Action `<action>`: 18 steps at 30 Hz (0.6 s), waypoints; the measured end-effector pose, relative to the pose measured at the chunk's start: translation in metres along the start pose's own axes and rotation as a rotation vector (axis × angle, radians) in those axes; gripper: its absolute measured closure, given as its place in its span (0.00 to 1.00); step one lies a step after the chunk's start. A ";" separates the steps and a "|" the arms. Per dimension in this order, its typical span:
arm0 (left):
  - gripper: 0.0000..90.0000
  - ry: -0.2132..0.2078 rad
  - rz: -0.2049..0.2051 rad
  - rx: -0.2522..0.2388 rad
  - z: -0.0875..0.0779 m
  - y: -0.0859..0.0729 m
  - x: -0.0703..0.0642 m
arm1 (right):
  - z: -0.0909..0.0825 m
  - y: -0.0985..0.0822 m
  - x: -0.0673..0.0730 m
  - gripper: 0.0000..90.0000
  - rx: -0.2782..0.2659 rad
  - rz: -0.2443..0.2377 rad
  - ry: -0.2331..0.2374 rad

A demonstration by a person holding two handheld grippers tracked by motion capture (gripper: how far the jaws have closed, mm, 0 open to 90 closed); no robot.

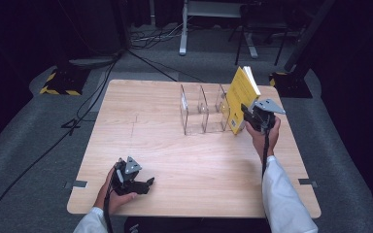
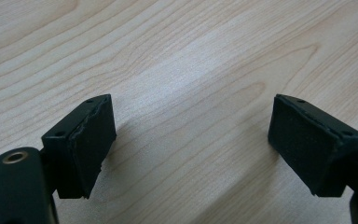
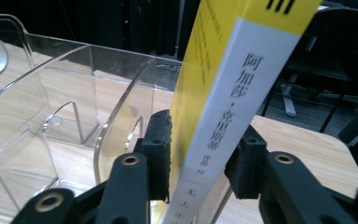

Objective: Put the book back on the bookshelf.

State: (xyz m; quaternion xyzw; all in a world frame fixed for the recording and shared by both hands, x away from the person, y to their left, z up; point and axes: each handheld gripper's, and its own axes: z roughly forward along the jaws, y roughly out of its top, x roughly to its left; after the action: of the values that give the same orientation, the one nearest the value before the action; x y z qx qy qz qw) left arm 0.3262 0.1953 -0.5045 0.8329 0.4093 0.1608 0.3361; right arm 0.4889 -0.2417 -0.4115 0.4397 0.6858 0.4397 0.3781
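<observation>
matte black claw (image 3: 198, 163), glossy yellow book (image 3: 223, 93), clear rack (image 3: 51, 93)

book (image 3: 200, 70) yellow cover, white spine, black lettering | rack (image 1: 201, 114) clear | table (image 1: 175, 155) pale woodgrain

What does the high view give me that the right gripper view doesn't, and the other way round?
High view alone: the whole wooden table, the left gripper resting near its front edge, away from the work, and all the clear rack's compartments, with the yellow book leaning at its right end.

Right gripper view alone: the book's white spine with printed characters between the jaws; a small gap shows at the right pad.

Both: the right gripper at the book, and the rack beside it.
</observation>
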 end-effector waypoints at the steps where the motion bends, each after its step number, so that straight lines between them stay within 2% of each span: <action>1: 0.17 0.000 0.000 0.000 0.000 0.000 0.000 | -0.001 0.000 0.000 0.70 0.003 0.005 0.010; 9: 0.17 -0.001 0.000 0.000 0.000 0.000 0.000 | -0.008 0.001 -0.005 0.67 0.019 -0.009 0.034; 18: 0.17 -0.001 0.000 0.000 0.000 0.000 0.000 | -0.017 -0.002 -0.013 0.58 0.053 -0.033 0.074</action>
State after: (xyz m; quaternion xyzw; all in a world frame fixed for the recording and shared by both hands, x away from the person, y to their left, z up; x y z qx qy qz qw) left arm 0.3262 0.1953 -0.5046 0.8330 0.4090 0.1605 0.3362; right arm 0.4769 -0.2594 -0.4063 0.4215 0.7180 0.4310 0.3479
